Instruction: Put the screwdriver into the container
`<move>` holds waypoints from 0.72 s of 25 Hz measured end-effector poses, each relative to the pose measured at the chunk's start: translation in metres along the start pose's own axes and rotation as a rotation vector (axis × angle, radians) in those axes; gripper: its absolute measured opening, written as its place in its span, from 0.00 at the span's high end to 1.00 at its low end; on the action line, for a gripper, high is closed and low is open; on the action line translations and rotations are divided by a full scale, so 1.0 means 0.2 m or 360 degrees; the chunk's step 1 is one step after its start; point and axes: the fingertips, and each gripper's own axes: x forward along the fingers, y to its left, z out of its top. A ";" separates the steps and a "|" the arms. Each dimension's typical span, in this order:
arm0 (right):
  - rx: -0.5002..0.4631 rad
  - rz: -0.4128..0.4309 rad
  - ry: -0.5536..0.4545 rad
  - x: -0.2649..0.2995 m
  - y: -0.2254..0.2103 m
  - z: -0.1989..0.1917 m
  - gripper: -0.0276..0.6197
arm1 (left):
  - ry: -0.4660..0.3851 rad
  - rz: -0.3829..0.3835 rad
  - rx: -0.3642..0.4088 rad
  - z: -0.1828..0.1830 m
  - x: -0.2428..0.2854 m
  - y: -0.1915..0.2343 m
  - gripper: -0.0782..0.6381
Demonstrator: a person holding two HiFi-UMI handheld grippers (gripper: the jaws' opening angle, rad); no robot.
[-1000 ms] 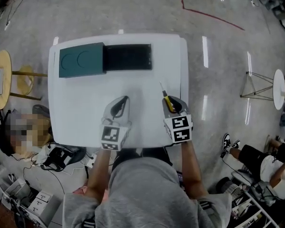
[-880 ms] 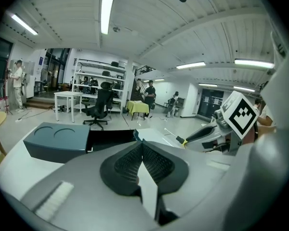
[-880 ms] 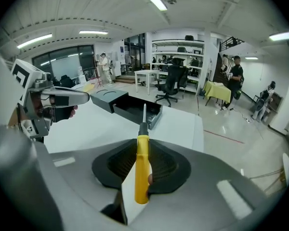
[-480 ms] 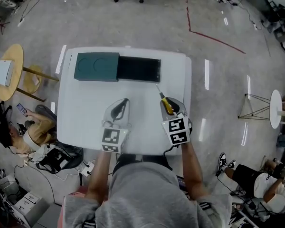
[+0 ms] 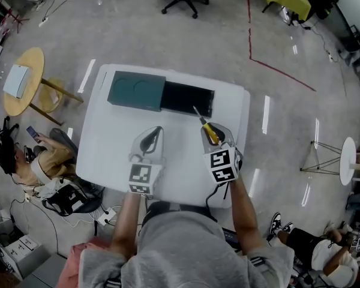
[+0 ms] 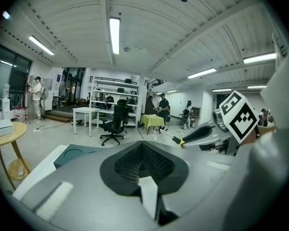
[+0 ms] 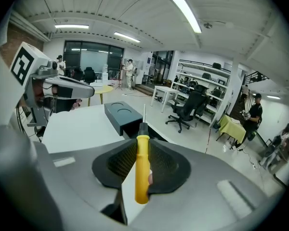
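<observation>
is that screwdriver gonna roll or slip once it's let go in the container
Probably rigid: the screwdriver stands straight out from the right gripper. Its round, smooth-looking yellow handle could roll or slide. The container walls should likely stop it.

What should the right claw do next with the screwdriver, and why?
Probably carry the right claw forward until the screwdriver hangs over the dark open half of the container, before any release. The claw is shut on the yellow handle, which is above the white table, short of the opening; the teal lid covers the other half.
</observation>
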 end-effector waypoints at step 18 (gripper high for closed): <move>-0.0292 0.0238 0.0038 0.49 0.00 0.17 0.83 | 0.0048 0.0181 -0.0070 -0.06 0.17 0.24 0.88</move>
